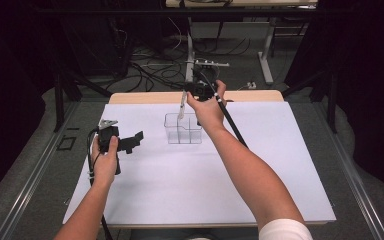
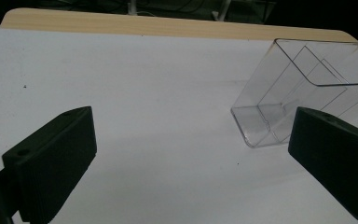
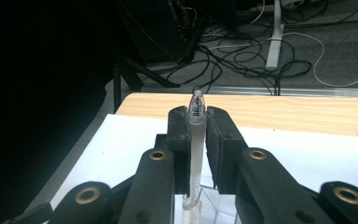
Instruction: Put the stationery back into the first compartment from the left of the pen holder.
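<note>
1. Above the far middle of the white sheet (image 1: 145,200), the right gripper (image 1: 186,96) is held over the clear plastic box (image 1: 183,128), its jaws clamped on a translucent pen (image 1: 181,107).
2. From the high view, the pen hangs nearly upright below the gripper, its lower end at the rim of the box on the left side; whether it touches the rim I cannot tell.
3. From the right gripper view, the pen (image 3: 196,140) is pinched between the two black jaws, its pointed tip, with a small red mark inside it, sticking out past them, and its other end lies over the box (image 3: 214,205) seen below.
4. The box stands upright on the sheet and is split by clear inner walls into compartments; in the left gripper view the box (image 2: 298,102) appears at the upper right.
5. At the left of the sheet, the left gripper (image 1: 130,142) is held low in the person's left hand (image 1: 105,160), well apart from the box.
6. Its jaws stand wide apart with nothing between them but bare sheet (image 2: 144,84).
7. A strip of wooden tabletop (image 1: 155,97) runs along the far edge of the sheet.
</note>
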The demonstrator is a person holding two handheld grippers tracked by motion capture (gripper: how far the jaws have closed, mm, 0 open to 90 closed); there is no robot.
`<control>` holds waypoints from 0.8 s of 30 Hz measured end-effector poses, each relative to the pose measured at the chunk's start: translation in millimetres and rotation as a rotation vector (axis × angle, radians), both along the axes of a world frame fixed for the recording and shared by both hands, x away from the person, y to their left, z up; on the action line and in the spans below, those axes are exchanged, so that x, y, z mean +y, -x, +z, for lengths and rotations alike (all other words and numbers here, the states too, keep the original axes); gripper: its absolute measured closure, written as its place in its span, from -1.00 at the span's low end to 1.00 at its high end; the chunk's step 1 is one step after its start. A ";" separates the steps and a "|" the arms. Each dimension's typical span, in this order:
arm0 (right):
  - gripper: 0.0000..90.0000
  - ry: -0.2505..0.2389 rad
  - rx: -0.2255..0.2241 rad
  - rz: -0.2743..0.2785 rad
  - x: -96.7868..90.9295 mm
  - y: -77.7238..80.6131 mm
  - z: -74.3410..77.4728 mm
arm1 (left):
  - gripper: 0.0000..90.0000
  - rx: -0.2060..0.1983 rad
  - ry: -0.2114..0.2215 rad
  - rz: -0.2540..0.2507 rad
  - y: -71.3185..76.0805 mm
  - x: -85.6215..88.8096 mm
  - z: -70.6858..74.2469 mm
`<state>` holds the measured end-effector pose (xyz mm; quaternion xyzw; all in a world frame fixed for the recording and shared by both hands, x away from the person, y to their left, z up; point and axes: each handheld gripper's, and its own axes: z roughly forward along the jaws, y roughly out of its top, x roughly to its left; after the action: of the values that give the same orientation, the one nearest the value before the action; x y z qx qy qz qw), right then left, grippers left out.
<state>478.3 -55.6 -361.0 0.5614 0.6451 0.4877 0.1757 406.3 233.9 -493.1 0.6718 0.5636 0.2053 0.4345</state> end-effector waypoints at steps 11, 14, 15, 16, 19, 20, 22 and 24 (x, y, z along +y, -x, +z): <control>0.79 0.005 0.006 0.010 10.9 -2.3 -7.8 | -0.98 0.006 0.000 -0.005 -0.1 1.1 1.1; 0.79 0.006 0.006 0.010 12.4 -3.3 -10.1 | -0.98 0.004 0.000 -0.003 -0.4 1.0 0.7; 0.79 0.006 0.010 0.011 13.0 -3.5 -11.0 | -0.98 0.003 0.000 -0.003 -0.5 1.0 0.7; 0.79 0.007 0.011 0.012 13.8 -3.8 -12.0 | -0.98 0.003 0.000 -0.003 -0.6 1.0 0.7; 0.79 0.011 0.016 0.015 16.2 -4.1 -14.8 | -0.98 0.004 -0.001 -0.003 -0.8 1.1 0.6; 0.79 0.012 0.015 0.016 17.1 -4.2 -15.7 | -0.98 0.005 -0.001 -0.003 -0.8 1.1 0.5; 0.79 0.014 0.017 0.017 18.4 -4.2 -17.6 | -0.98 0.000 0.000 0.001 -1.0 0.7 -0.1; 0.79 0.012 0.025 0.018 19.5 -4.3 -19.7 | -0.98 0.001 0.000 0.000 -0.9 0.7 0.0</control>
<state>482.6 -36.1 -380.7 0.5606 0.6549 0.4786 0.1667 407.2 234.6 -493.1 0.6721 0.5637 0.2050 0.4341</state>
